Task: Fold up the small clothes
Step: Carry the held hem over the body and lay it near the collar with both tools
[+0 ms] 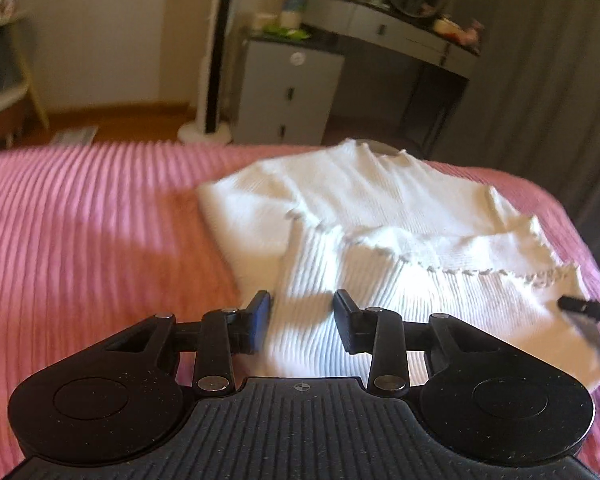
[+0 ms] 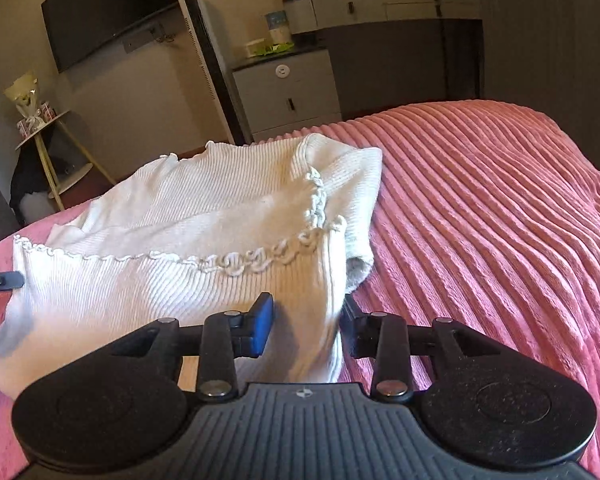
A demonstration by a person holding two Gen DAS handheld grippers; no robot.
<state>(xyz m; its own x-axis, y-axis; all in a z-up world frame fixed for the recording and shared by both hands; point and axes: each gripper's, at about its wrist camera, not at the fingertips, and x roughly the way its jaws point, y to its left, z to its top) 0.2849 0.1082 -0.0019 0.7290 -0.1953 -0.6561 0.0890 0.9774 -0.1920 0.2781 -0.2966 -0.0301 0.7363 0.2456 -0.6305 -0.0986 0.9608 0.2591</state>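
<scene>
Pink ribbed bedspread (image 2: pixel 480 208) carries the white knit top (image 2: pixel 172 272), folded over itself; left gripper (image 1: pixel 302 318) and right gripper (image 2: pixel 306 322) straddle its near corners, fingers partly apart, not pinching

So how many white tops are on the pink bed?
1. The white ribbed top lies partly folded on the pink bedspread, just ahead of both sets of jaws. Nothing else is visible, though something could hide under its folds.

No readable text, label, brand or number anywhere; print on the far-off bottles (image 2: pixel 278 26) is too small to make out.
</scene>
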